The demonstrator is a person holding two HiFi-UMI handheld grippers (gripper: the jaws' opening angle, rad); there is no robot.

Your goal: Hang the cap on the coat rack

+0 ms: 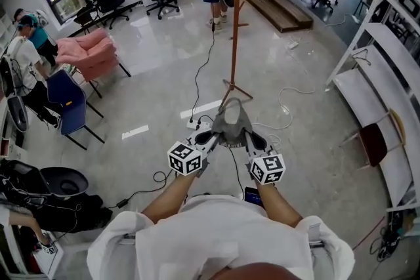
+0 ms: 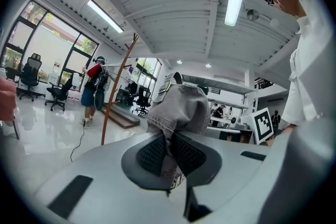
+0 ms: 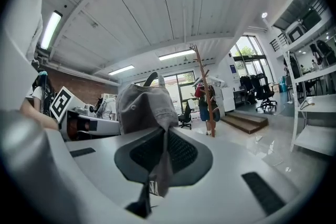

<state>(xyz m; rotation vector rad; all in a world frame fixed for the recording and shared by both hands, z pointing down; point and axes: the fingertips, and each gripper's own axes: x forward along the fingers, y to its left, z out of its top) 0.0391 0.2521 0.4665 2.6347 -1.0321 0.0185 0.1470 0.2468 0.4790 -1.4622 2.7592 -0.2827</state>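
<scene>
Both tools are clamped on the cap [image 1: 231, 120]. The left tool [image 2: 170, 152] pinches fabric on one side, the right tool [image 3: 160, 152] on the other. Cap is held up between them, just ahead of me, clear of the floor. Rack [image 1: 235, 23] stands at 12 o'clock from the cap, well apart, pole upright. Neither tool is nearer. Judgement: carry straight ahead, then raise both together.
</scene>
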